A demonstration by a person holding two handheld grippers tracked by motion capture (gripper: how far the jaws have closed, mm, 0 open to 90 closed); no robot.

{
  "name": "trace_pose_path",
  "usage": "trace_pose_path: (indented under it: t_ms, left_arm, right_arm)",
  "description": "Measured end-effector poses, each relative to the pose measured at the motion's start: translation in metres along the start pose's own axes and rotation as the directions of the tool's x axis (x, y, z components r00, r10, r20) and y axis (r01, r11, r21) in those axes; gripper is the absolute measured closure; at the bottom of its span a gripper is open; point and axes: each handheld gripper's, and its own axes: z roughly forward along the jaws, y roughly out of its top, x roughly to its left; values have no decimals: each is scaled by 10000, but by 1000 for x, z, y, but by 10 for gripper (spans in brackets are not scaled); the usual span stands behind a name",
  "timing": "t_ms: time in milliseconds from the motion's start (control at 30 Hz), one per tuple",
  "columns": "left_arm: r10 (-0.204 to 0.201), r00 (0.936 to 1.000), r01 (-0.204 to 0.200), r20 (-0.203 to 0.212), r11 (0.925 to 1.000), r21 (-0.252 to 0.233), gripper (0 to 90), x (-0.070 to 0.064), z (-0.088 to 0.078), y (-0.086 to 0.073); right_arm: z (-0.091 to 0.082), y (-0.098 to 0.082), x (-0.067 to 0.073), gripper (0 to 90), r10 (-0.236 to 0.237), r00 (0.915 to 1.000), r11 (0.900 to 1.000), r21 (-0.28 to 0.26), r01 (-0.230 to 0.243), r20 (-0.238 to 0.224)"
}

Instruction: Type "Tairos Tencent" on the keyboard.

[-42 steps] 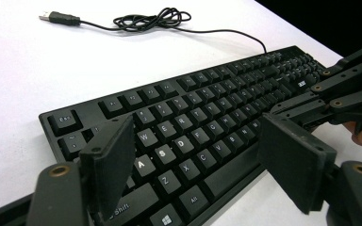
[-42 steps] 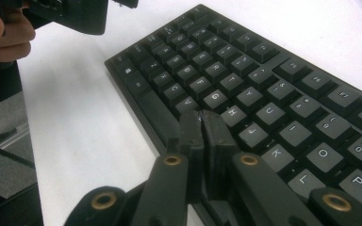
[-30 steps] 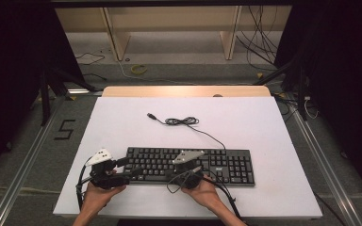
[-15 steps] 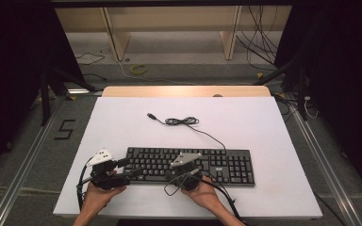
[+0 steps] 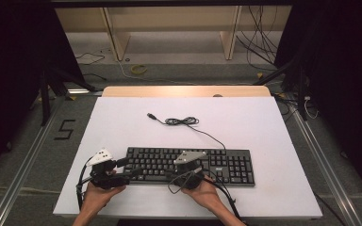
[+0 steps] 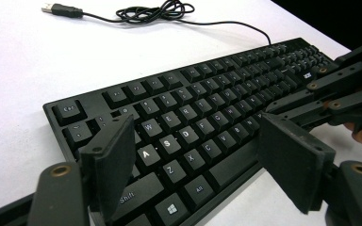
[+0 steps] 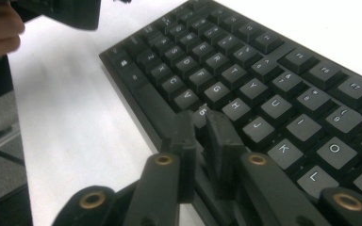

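Note:
A black keyboard (image 5: 188, 165) (image 6: 193, 117) (image 7: 264, 84) lies near the front of the white table (image 5: 264, 127). Its black cable (image 5: 184, 121) (image 6: 155, 10) coils behind it and ends in a loose USB plug (image 5: 152, 116). My left gripper (image 5: 126, 168) (image 6: 195, 141) stands open and wide over the keyboard's left end, above the A and Z keys. My right gripper (image 5: 174, 173) (image 7: 200, 120) sits at the keyboard's front edge near the B and N keys. Its jaws have just been opening and now show a narrow gap with nothing between them.
Bare white table stretches behind and to the right of the keyboard. A wooden shelf unit (image 5: 169, 23) stands beyond the far edge, with cables and a yellow coil (image 5: 138, 69) on the floor. Metal rails run along both sides of the table.

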Motion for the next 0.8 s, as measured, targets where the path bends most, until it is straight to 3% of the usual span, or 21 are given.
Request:
trace_pose_path:
  t_ms: [233, 433, 800]
  left_arm:
    - [-38, 9999, 38, -153, 10000, 5, 286, 2, -1, 0]
    - [-135, 9988, 143, -462, 9998, 165, 316, 5, -1, -1]
    - [-414, 9944, 499, -971, 9950, 863, 510, 12, 1, -4]
  right_arm:
    - [-6, 3, -5, 711, 260, 9996, 9993, -284, -263, -104]
    - [-9, 7, -10, 574, 502, 9987, 9981, -364, -500, 25]
    - [-10, 12, -18, 427, 836, 9964, 9962, -257, -832, 150]
